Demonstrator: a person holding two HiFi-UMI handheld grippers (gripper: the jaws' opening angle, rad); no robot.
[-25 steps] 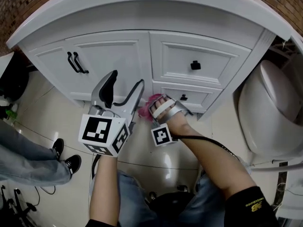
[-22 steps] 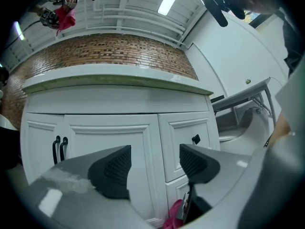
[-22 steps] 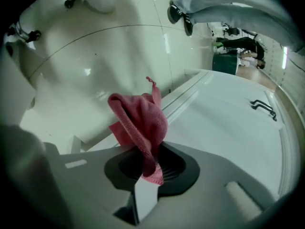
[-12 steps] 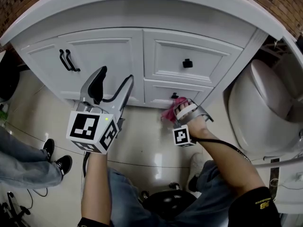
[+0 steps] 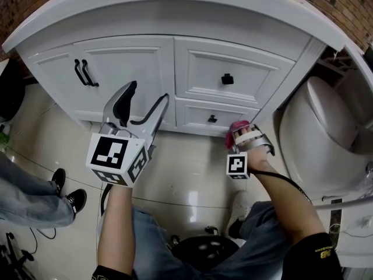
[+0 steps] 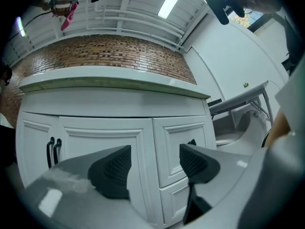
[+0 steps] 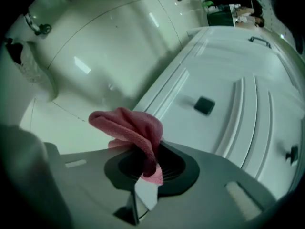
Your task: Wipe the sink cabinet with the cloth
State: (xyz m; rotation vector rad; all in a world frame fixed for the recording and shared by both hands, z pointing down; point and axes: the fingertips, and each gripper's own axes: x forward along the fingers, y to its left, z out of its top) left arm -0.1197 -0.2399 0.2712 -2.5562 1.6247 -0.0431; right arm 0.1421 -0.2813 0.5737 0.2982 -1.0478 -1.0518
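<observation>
The white sink cabinet [image 5: 140,69] fills the top of the head view, with a double door at left and two drawers at right. My right gripper [image 5: 242,132] is shut on a pink cloth [image 5: 236,127] and holds it low at the cabinet's right bottom corner, beside the lower drawer [image 5: 218,116]. In the right gripper view the cloth [image 7: 131,128] bulges out of the shut jaws close to the drawer front and its black knob [image 7: 205,105]. My left gripper [image 5: 143,101] hangs open and empty in front of the door [image 6: 102,142], clear of it.
A white toilet [image 5: 317,136] stands right of the cabinet, close to my right gripper. Black door handles [image 5: 84,73] sit at the left door. A bystander's leg and black shoes [image 5: 73,200] are on the tiled floor at left. My own knees are below.
My right gripper has carried the pink cloth rightward along the cabinet's bottom, from under the door's edge to the right corner. The left gripper has barely shifted.
</observation>
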